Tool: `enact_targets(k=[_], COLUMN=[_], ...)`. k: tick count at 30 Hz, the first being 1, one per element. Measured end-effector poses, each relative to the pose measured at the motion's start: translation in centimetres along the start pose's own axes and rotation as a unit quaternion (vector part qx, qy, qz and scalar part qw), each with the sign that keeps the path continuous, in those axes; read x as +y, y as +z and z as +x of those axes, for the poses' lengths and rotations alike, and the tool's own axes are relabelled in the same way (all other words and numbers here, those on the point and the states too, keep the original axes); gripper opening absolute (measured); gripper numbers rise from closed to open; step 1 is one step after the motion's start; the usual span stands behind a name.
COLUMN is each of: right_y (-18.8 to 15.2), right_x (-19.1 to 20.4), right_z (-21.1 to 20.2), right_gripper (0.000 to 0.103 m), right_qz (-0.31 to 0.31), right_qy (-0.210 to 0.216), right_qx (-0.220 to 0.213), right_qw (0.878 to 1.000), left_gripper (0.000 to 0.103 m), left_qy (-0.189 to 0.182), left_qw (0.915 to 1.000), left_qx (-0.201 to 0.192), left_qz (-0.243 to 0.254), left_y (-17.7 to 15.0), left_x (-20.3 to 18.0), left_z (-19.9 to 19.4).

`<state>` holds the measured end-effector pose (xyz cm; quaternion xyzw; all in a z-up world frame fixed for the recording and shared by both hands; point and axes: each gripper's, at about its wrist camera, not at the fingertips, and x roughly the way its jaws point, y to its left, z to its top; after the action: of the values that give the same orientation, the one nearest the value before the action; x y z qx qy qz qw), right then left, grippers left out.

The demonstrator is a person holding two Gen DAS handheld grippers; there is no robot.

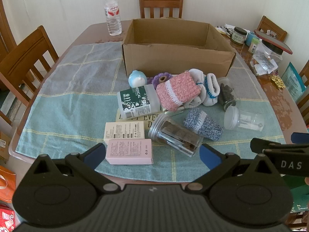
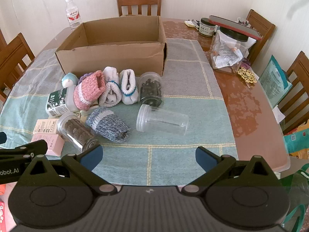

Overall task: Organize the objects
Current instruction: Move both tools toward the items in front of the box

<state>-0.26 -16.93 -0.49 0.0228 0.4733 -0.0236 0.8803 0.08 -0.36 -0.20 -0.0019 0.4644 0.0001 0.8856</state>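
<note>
An empty cardboard box [image 1: 173, 58] [image 2: 115, 60] stands open on a green and grey cloth. In front of it lies a heap: a pink knitted pouch [image 1: 176, 91] [image 2: 88, 90], white socks [image 2: 119, 89], a blue-grey knitted pouch [image 1: 202, 124] [image 2: 108, 124], a green-labelled bottle [image 1: 137, 101], a pink carton [image 1: 130, 151], a cream carton [image 1: 124, 132], a jar of brown pieces [image 1: 175, 136] [image 2: 77, 131], a dark-filled jar [image 2: 150, 89] and a clear jar [image 1: 243, 120] [image 2: 162, 122]. My left gripper [image 1: 152, 155] stands open just before the pink carton. My right gripper [image 2: 148, 157] is open over bare cloth.
Wooden chairs [image 1: 161, 4] ring the table. A water bottle [image 1: 113, 13] stands at the back left. On the right side are a square lidded jar [image 2: 229, 52], a small dark-lidded pot [image 2: 207, 27], a gold ornament [image 2: 247, 77] and a teal packet [image 2: 274, 81].
</note>
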Motion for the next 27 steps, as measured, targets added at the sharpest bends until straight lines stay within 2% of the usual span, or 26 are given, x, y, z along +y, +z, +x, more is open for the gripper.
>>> enact_targets(k=[27], right_y=[-0.13], right_x=[-0.57], right_z=[-0.3], right_gripper=[0.103], right_qz=[-0.005], right_qy=[0.001], right_qx=[-0.001], right_qw=[1.0], left_gripper=[0.102], left_qy=[0.003], left_qw=[1.0], left_qx=[-0.004], left_qz=[-0.008], left_y=[-0.16], left_x=[-0.46], left_z=[-0.97])
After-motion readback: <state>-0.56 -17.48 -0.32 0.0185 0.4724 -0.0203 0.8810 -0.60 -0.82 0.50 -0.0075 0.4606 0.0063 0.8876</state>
